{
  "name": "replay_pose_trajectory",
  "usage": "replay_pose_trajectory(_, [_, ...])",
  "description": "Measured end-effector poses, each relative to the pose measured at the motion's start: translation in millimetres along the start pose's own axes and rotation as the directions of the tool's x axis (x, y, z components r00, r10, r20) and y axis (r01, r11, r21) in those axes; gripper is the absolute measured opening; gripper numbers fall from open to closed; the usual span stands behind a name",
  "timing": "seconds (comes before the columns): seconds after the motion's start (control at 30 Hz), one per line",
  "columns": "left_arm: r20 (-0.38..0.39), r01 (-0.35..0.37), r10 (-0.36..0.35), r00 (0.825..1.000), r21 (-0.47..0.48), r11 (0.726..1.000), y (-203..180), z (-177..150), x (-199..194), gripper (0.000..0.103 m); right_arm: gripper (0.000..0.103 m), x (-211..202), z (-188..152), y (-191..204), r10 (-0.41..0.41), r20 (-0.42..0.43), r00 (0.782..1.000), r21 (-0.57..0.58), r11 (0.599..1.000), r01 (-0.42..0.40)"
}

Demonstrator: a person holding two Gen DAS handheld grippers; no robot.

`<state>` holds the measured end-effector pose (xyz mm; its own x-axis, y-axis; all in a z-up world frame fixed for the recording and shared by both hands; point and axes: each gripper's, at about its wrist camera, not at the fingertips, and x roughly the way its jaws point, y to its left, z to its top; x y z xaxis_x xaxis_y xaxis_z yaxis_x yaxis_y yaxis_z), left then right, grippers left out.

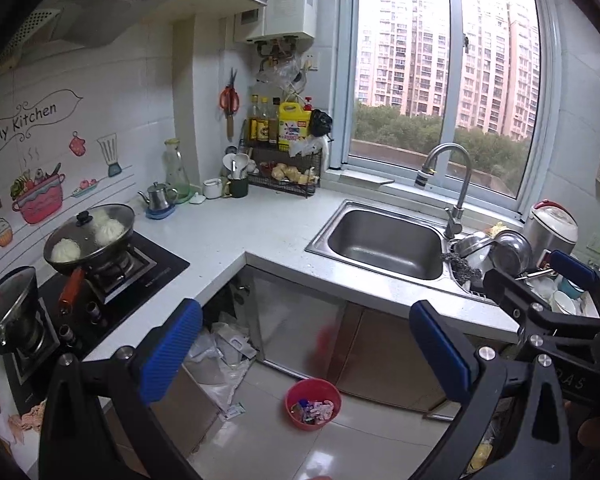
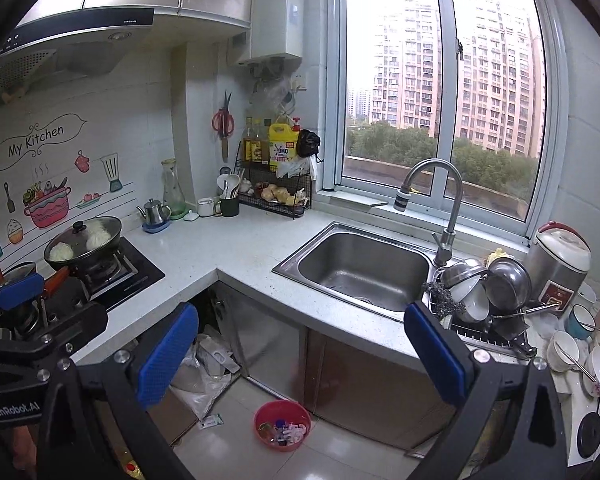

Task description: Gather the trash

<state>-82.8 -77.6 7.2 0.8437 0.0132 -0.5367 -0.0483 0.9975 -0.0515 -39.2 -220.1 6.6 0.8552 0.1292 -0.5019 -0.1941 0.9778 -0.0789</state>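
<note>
While both grippers are held spread wide and empty over the white counter, "My Kitchen" can be read on the wall.
A yellow "OMO" jug is perched on the rack; trash is sat in the red bin on the floor, between left gripper and right gripper pads.

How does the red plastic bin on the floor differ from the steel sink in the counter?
The red plastic bin is round and stands on the floor tiles; the stainless steel sink is rectangular and set into the white countertop. The bin holds wrappers, while the sink looks empty. Both are open-topped.
</note>
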Motion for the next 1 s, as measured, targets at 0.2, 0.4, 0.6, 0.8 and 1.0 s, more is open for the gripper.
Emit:
replay_pose_trajectory(0.2, [0.000, -0.020, 0.020, 1.000, 0.022, 1.000, -8.4, -0.3, -0.3, 0.103, 0.103, -1.2, 0.9, -3.2, -0.003, -0.004, 1.000, 0.009, 1.000, 0.003])
replay_pose_trajectory(0.4, [-0.001, 0.029, -0.029, 1.000, 0.005, 1.000, -11.3, 1.3, -0.1, 0.103, 0.103, -2.7, 0.2, 0.0, -0.009, -0.006, 1.000, 0.019, 1.000, 0.009])
replay_pose_trajectory(0.6, [-0.005, 0.035, -0.035, 0.999, 0.005, 0.999, -12.5, 2.8, 0.5, 0.103, 0.103, -3.9, 0.3, -0.4, -0.011, -0.002, 1.000, 0.027, 1.000, 0.011])
replay_pose_trajectory(0.8, [0.004, 0.009, -0.009, 1.000, 0.018, 1.000, -14.1, 3.2, 0.2, 0.103, 0.103, -6.7, 0.7, 1.5, -0.008, 0.008, 1.000, 0.033, 0.999, 0.008])
replay_pose_trajectory(1.0, [0.009, 0.012, -0.012, 1.000, 0.023, 1.000, -17.5, 2.5, -0.8, 0.103, 0.103, -8.0, -0.1, 3.6, -0.008, 0.006, 1.000, 0.032, 0.999, 0.007])
